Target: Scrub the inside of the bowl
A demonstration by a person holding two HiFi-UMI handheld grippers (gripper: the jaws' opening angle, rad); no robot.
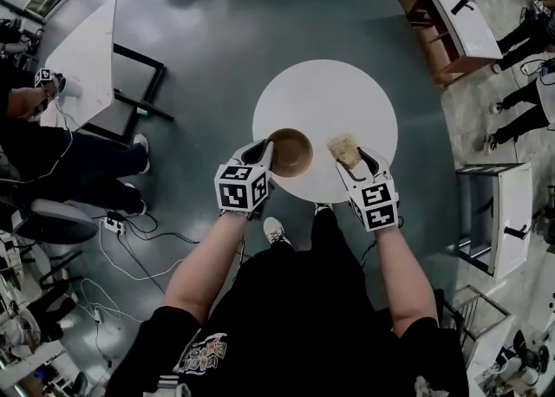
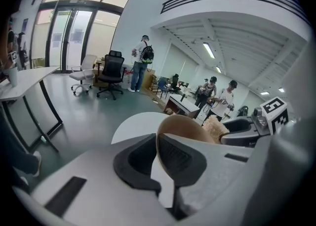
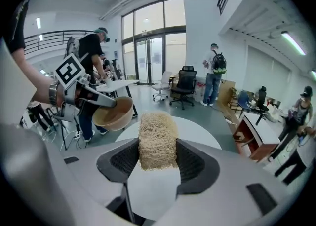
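**Item 1. Round light-brown wooden bowl** (image 1: 290,152). Centre of head view, over near edge of round white table top (image 1: 347,96). In right gripper view it sits left of centre. Looks lifted clear of the table and tipped, mouth partly toward the scrubber, prob. to present the inside for scrubbing.

**Item 2. L gripper** (image 2: 157,157). Clenched on bowl wall: one pad inside, one outside, thin rim pinched btwn them. Grip at the rim leaves the hollow free and steadies the bowl against a scrubbing push.

**Item 3. Straw-coloured fibrous scrub block** (image 3: 158,138). Loofah-type. Upright btwn the R jaws, upper part sticking out past the pads, which gives a free working end.

**Item 4. R gripper** (image 1: 349,159). Grasping the scrub block by its lower part. In head view it is just right of the bowl and apart from it, so no contact.

**Status.** Block not yet inside bowl, so scrubbing looks not started. Next move, as judged: bring block end into the hollow.

**Misc.** People, office chairs and desks in background, not involved.
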